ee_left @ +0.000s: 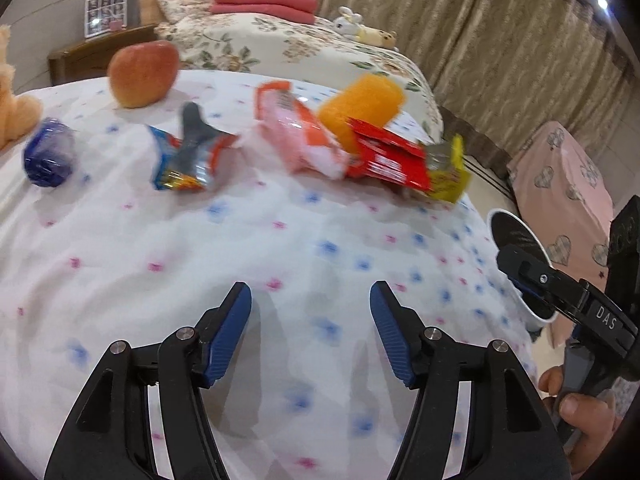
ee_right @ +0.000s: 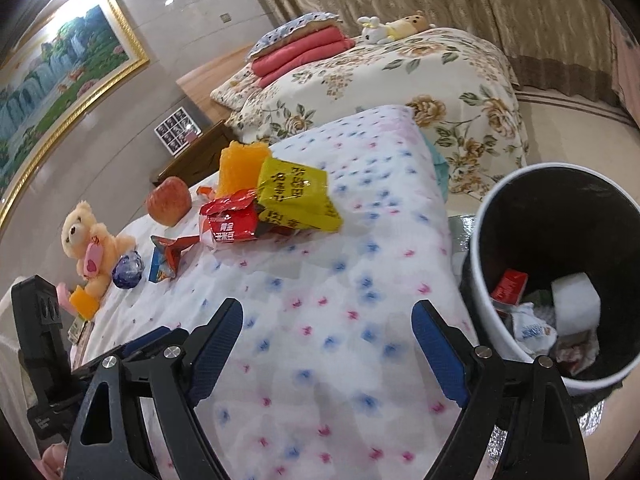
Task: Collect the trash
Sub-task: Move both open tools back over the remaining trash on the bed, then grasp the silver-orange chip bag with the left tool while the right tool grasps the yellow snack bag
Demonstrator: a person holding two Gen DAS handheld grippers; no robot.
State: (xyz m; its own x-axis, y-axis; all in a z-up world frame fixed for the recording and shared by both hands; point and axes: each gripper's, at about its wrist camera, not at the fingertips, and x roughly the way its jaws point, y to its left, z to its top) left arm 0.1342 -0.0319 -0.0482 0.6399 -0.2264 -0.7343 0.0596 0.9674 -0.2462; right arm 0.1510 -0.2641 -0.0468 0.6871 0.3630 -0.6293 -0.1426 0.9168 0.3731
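Both empty: left gripper [ee_left: 311,300] half open, right gripper [ee_right: 327,320] wide, staged to grab wrappers [ee_left: 376,156] at 12 o'clock on bed [ee_left: 240,240], bin [ee_right: 476,272] at 3 o'clock for short drops.

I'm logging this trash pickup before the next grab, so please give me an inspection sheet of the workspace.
Surface: bed with dotted white quilt, wrinkled.
Job's things: red wrapper, yellow packet, crumpled blue-orange wrapper, pink wrapper on the quilt; bin beside the bed, already holding trash.
Clutter: apple, orange sponge, teddy bear, blue ball.
Grippers: left gripper and right gripper hover over bare quilt, jaws open, nothing between them.
Cables: nothing seen.
Surroundings: second bed with floral cover, curtains, framed painting.
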